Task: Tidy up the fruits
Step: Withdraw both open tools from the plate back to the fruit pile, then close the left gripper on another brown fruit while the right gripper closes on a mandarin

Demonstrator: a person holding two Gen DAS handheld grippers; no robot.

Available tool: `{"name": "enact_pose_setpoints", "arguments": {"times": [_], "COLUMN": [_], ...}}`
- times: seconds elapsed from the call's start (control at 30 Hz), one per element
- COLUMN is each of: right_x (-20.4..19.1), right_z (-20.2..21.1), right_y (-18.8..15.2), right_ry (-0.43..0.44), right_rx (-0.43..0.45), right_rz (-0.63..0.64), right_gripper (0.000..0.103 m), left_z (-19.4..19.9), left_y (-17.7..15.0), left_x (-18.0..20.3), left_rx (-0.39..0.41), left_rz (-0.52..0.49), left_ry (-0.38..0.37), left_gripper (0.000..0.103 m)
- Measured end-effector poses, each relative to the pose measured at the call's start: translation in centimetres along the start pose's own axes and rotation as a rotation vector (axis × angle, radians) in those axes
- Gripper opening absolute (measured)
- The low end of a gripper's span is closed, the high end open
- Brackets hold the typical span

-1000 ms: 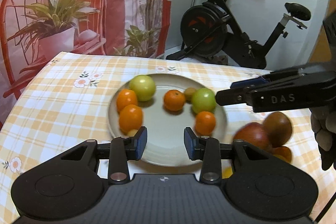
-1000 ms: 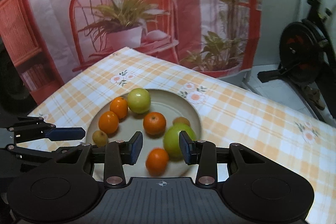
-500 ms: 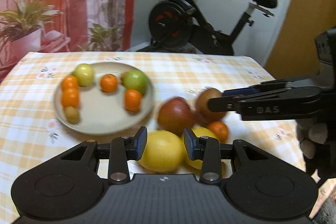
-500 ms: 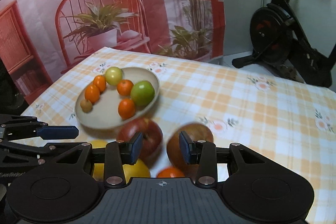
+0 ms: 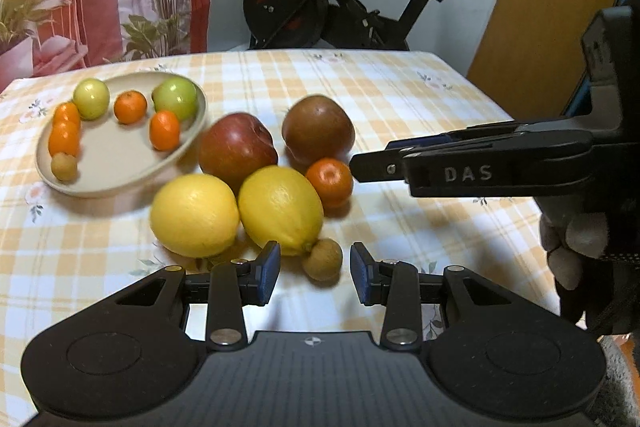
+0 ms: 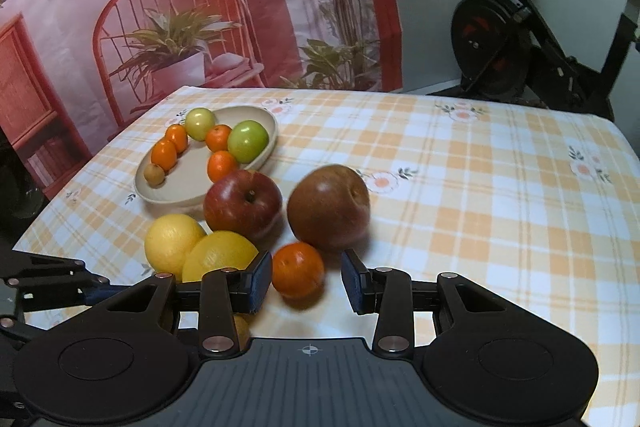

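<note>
Left wrist view shows the left gripper (image 5: 314,273) with its jaws parted and nothing pressed between them; a small brown fruit (image 5: 322,259) lies on the checked tabletop (image 5: 400,99) just ahead of the gap. Behind it sit two lemons (image 5: 280,209), touching each other, then a red apple (image 5: 237,149), a brownish apple (image 5: 318,134) and a loose mandarin (image 5: 329,181). To the left, the plate (image 5: 116,163) holds green fruits, mandarins and another small brown fruit. Right wrist view has the right gripper (image 6: 306,281) with jaws also apart, the mandarin (image 6: 298,269) lying in front of the gap, untouched by the pads.
</note>
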State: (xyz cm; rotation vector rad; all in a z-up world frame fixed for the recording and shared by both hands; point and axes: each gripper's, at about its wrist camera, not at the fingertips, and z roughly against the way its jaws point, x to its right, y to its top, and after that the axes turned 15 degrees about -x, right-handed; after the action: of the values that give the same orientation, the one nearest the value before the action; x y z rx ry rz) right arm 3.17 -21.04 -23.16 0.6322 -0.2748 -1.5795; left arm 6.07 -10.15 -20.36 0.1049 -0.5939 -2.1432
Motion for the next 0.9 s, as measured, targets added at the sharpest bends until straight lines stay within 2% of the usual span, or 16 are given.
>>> {"name": "enact_pose_setpoints", "arguments": {"times": [0.2, 0.77, 0.87, 0.9], "right_x": [0.9, 1.9, 1.8, 1.8], "right_z": [-0.1, -0.8, -0.9, -0.9], "right_y": [-1.0, -1.6, -1.6, -1.6], "right_ry": [0.012, 0.024, 0.023, 0.024], "right_rx": [-0.004, -0.015, -0.019, -0.019], "right_rz": [-0.021, -0.038, -0.038, -0.039], "right_gripper": [0.036, 0.036, 0.036, 0.036], "left_z": [-1.3, -3.1, -3.0, -2.9], "left_y": [0.2, 0.7, 0.6, 0.5], "left_x": [0.3, 0.6, 0.5, 0.5], "left_rx": [-0.030, -0.058, -0.052, -0.051], "left_rz": [0.034, 0.089, 0.086, 0.083], "left_ry": [0.019, 0.014, -0.003, -0.014], "left_gripper": [0.041, 0.040, 0.029, 0.028]}}
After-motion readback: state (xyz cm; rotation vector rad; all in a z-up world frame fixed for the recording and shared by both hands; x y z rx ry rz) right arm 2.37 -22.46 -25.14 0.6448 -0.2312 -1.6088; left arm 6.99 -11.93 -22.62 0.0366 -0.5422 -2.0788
